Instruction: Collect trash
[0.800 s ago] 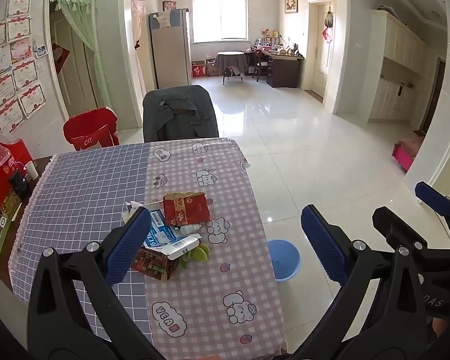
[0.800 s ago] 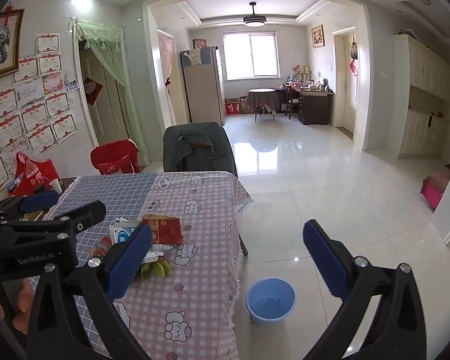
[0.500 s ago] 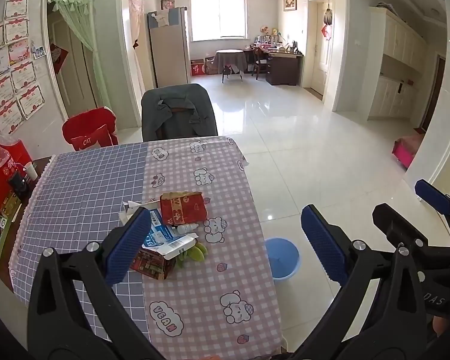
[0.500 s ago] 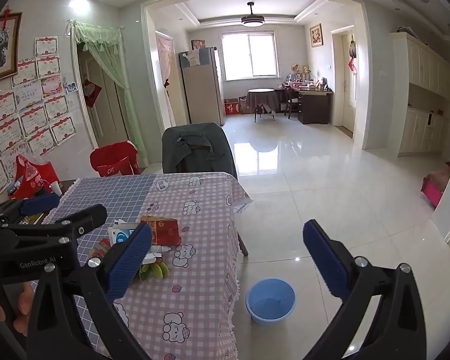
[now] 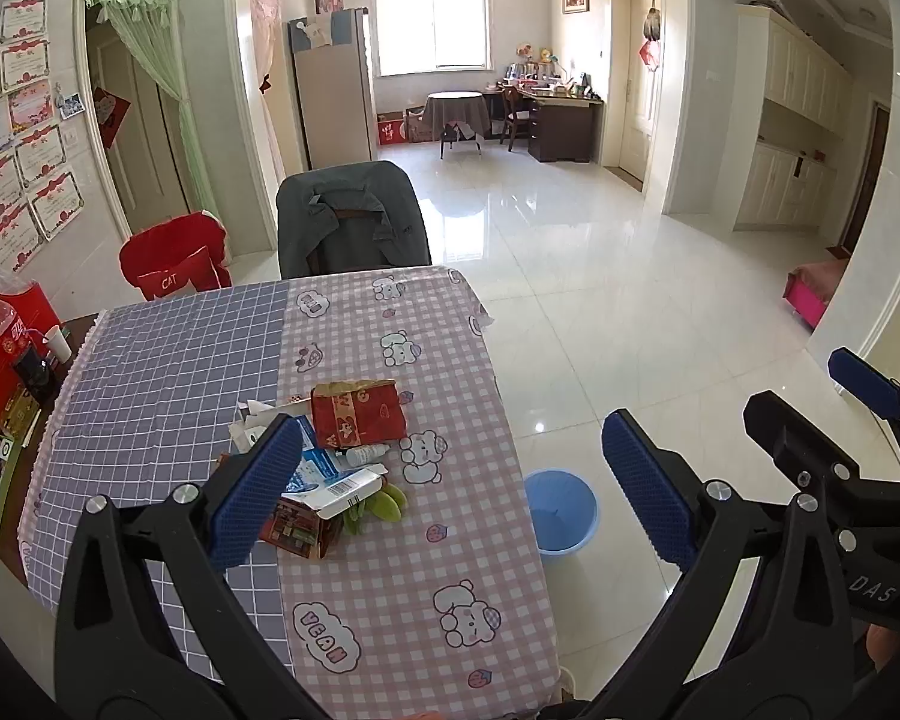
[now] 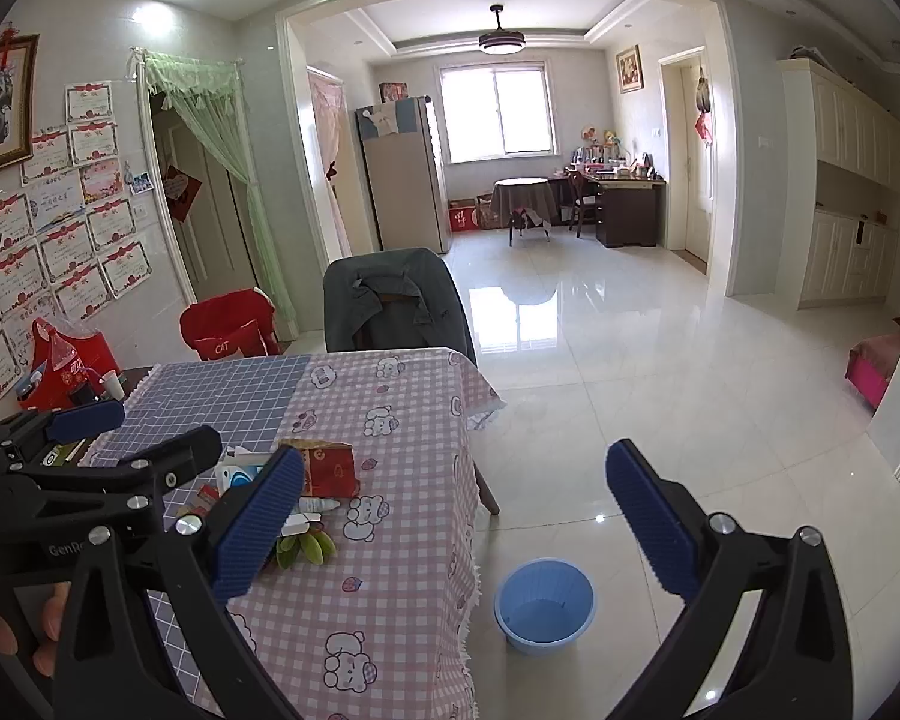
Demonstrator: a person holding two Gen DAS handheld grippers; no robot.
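Observation:
A pile of trash lies on the table: a red paper carton, a white-and-blue box, a small white bottle, a dark printed box and green peels. A blue bin stands on the floor right of the table. My left gripper is open and empty, above the table's near end, its left finger in front of the pile. My right gripper is open and empty, over the table's right edge.
The table has a checked cloth. A chair draped with a grey jacket stands at its far end, a red chair beside it. Red bags and a cup sit at the far left. Glossy tiled floor spreads right.
Both views have shifted slightly: the table and trash pile sit a little nearer and lower in frame. Both grippers stay open and empty.

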